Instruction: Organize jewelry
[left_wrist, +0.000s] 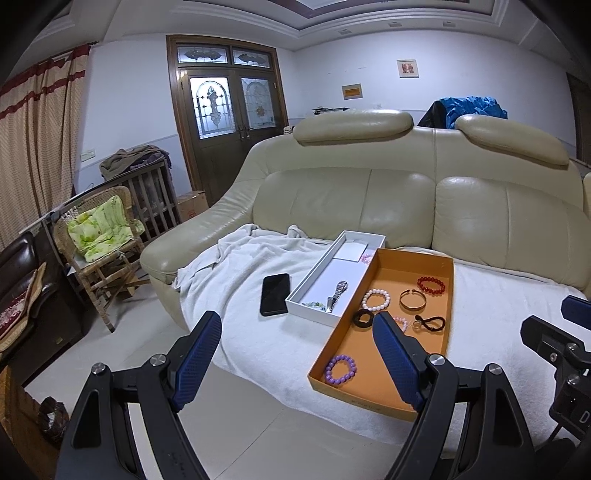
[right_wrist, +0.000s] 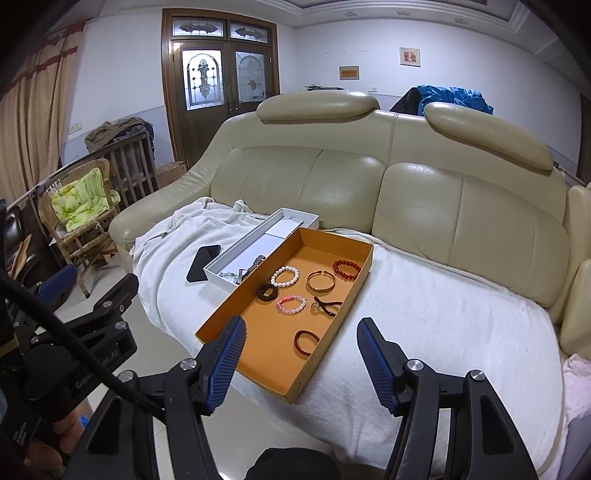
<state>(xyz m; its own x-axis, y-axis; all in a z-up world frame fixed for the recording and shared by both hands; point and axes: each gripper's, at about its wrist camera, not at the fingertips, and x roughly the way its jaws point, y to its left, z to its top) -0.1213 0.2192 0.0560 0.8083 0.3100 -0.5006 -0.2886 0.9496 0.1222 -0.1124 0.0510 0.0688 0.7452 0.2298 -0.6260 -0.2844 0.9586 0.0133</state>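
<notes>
**Both grippers hovering, nothing grabbed**

Left gripper (left_wrist: 295, 354) is nearest, tilted down over the sofa's front edge, fingers (left_wrist: 195, 354) spread wide and empty. Right gripper (right_wrist: 301, 362) does likewise, released, over the orange tray (right_wrist: 258, 373). Bracelets sit loose in that tray; a watch (left_wrist: 338, 293) lies in the white box (left_wrist: 314, 314) beside it.

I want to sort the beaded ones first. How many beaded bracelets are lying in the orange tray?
4: purple bracelet at the near end, pink bracelet mid-tray, white bracelet beyond it, red bracelet at the far end. The near wall may hide more.
</notes>
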